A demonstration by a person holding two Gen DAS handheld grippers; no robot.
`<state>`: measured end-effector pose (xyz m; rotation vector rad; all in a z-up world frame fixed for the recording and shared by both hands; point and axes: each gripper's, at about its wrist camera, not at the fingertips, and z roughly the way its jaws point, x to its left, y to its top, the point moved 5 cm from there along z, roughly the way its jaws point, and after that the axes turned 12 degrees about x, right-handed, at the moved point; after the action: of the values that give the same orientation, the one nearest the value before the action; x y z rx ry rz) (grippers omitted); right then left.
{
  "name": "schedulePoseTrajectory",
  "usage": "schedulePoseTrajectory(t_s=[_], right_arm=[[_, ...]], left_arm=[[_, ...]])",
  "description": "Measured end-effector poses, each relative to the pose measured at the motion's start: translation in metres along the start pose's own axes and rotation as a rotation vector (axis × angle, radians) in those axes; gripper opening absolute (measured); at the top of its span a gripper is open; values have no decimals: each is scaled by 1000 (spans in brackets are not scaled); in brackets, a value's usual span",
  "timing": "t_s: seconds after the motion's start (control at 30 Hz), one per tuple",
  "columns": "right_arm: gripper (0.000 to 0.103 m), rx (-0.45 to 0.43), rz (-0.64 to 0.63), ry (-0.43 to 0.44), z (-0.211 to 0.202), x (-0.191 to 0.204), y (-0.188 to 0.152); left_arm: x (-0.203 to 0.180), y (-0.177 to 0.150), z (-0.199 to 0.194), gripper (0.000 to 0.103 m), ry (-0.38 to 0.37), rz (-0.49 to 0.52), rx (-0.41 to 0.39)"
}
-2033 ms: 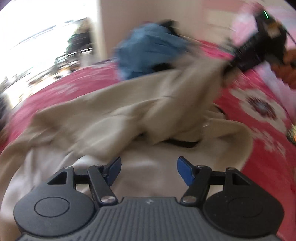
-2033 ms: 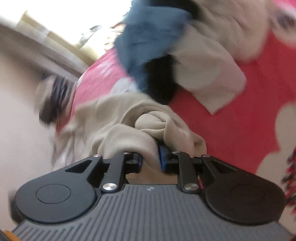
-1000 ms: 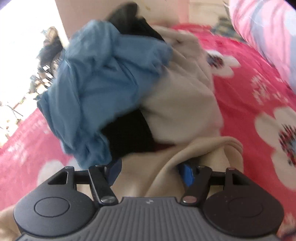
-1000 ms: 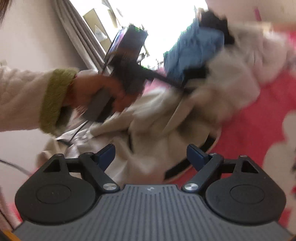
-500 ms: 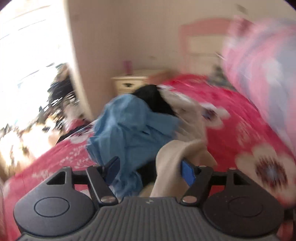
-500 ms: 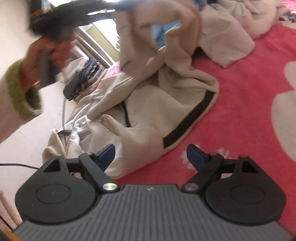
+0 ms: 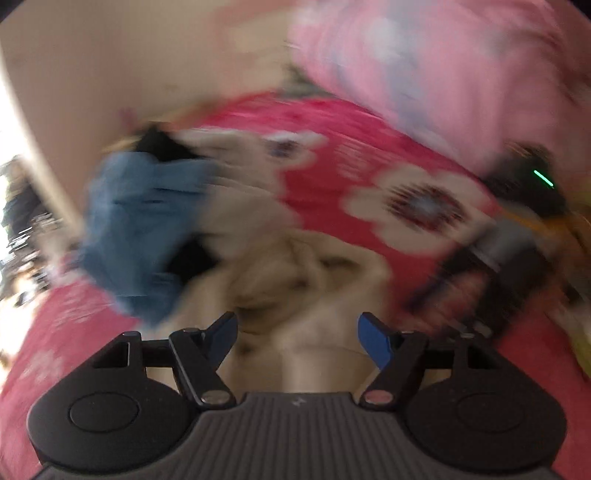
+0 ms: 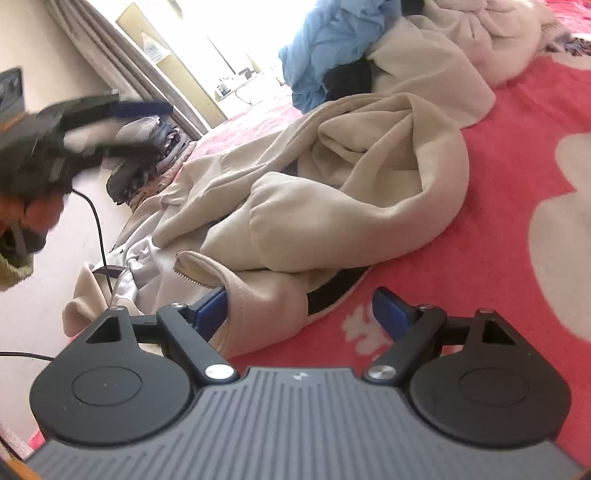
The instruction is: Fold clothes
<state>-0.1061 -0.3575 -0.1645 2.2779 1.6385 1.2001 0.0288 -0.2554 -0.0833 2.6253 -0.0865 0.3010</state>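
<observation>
A crumpled beige jacket (image 8: 332,192) with a black hem band (image 8: 332,291) and a zip lies on the red flowered bed cover (image 8: 498,206). In the right wrist view my right gripper (image 8: 301,310) stands open just over the hem, with the cloth edge against its left finger and neither pad pressing. Up at the left of that view, blurred, a hand holds my left gripper (image 8: 144,127) with nothing in it. The left wrist view is smeared by motion. There my left gripper (image 7: 299,336) is open above the beige jacket (image 7: 295,266), and the right gripper's black body (image 7: 517,221) shows at the right.
A blue garment (image 8: 332,40), a black one (image 8: 347,79) and a cream one (image 8: 491,33) are heaped at the far end of the bed. A dark patterned stack (image 8: 155,162) sits at the bed's left edge by a black cable (image 8: 98,229). A pink quilt (image 7: 424,66) lies beyond.
My left gripper lifted a beige fold, let it drop onto the jacket and swung away open and empty. My right gripper kept open and nearly still by the hem.
</observation>
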Motion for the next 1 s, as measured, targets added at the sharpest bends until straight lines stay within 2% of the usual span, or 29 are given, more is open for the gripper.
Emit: schedulePoseTrajectory(t_s=[0.07,0.13,0.27,0.4,0.57,0.83,0.93,0.97,1.0], right_arm=[[84,13,2,-3,-2,-2,-4],[84,16,-7,-15,-5,-3,-8],[84,12,-9,-36,-9,-7,-13],[84,8,-14,-37,-14,-7,-18],[84,-15,9,-35,-23,-12,-21],[84,-6,48,-45,-23,-22,-24],[84,-5,40,-44,-24,-21,-25],[84,-5,39,-44,-24,-22,-26],[84,-4,40,-45,-24,-22,-26]], left_arm=[[-19,-4,8,73,-71,63,21],[-35,-7,20,69,-100,120,44],[-62,-19,46,56,-87,268,97],[-76,-25,66,38,-40,390,132],[-87,-30,85,33,4,527,148],[-111,-40,106,30,145,828,116],[-117,-44,112,24,205,929,80],[-120,-45,114,19,225,963,67],[-120,-44,116,16,234,959,58]])
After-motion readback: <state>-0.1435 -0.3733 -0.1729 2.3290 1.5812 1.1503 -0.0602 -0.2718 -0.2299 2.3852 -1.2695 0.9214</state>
